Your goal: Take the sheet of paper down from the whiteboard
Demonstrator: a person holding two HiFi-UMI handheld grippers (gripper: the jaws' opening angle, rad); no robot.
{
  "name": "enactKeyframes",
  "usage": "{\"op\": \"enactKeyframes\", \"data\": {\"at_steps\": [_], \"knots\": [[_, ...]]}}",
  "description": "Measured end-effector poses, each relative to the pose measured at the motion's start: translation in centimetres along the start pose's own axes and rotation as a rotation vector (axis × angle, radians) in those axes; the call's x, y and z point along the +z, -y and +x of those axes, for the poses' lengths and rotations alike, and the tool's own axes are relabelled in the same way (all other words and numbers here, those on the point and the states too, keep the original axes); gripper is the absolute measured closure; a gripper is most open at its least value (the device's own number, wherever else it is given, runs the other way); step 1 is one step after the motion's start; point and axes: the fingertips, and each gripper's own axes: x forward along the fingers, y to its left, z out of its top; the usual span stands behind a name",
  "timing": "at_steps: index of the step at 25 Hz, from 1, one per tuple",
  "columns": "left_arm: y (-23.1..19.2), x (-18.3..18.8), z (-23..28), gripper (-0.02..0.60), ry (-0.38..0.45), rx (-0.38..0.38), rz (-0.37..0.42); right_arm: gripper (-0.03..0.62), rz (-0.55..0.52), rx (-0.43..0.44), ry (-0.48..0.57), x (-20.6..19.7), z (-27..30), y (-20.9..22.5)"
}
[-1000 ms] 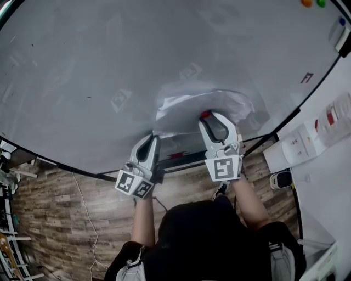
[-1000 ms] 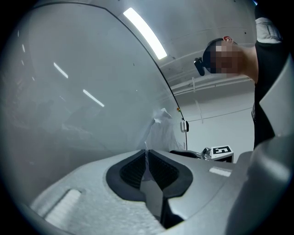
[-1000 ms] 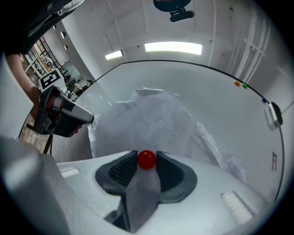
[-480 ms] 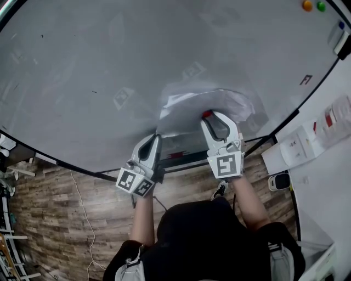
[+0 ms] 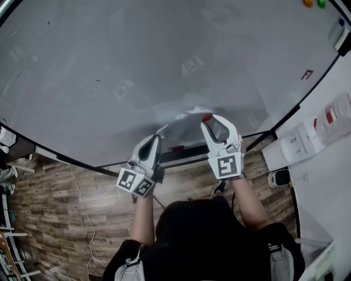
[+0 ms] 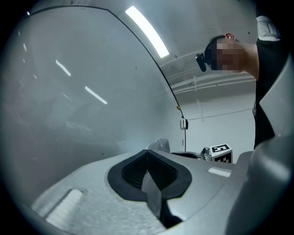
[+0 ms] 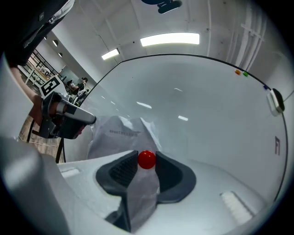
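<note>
The paper sheet (image 5: 181, 126) hangs crumpled between my two grippers, low in front of the whiteboard (image 5: 164, 55). My left gripper (image 5: 156, 137) is shut on the sheet's left edge, and a strip of paper (image 6: 151, 188) shows between its closed pads. My right gripper (image 5: 210, 117) has just been closing. Its pads press on a round red magnet (image 7: 147, 159), with the paper (image 7: 119, 133) running down between them. In the right gripper view the left gripper (image 7: 64, 119) shows beyond the sheet.
Orange and green magnets (image 5: 313, 3) and an eraser (image 5: 340, 33) sit at the board's upper right. The board's tray (image 5: 181, 151) runs just below the grippers. Wall sockets (image 5: 299, 142) are on the right. A cable (image 5: 82, 208) lies on the wooden floor.
The sheet has come lower on the board and shows smaller and more bunched between the grippers. Both grippers have sunk slightly with it.
</note>
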Motion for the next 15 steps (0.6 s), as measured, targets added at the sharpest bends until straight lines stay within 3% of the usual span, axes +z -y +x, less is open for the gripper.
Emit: {"op": "enactKeyframes", "data": {"at_steps": [7,15], "knots": [[0.9,-1.6,-1.9,0.572,-0.046,-0.014,-0.025,0.47,0.04,0.008,-0.059,-1.7,-2.5,-2.2],[2.3,-2.4,-5.9,0.572,-0.074,0.059,-0.014,0.47,0.088,0.058,-0.109,-3.7,-6.0,-5.6]]}}
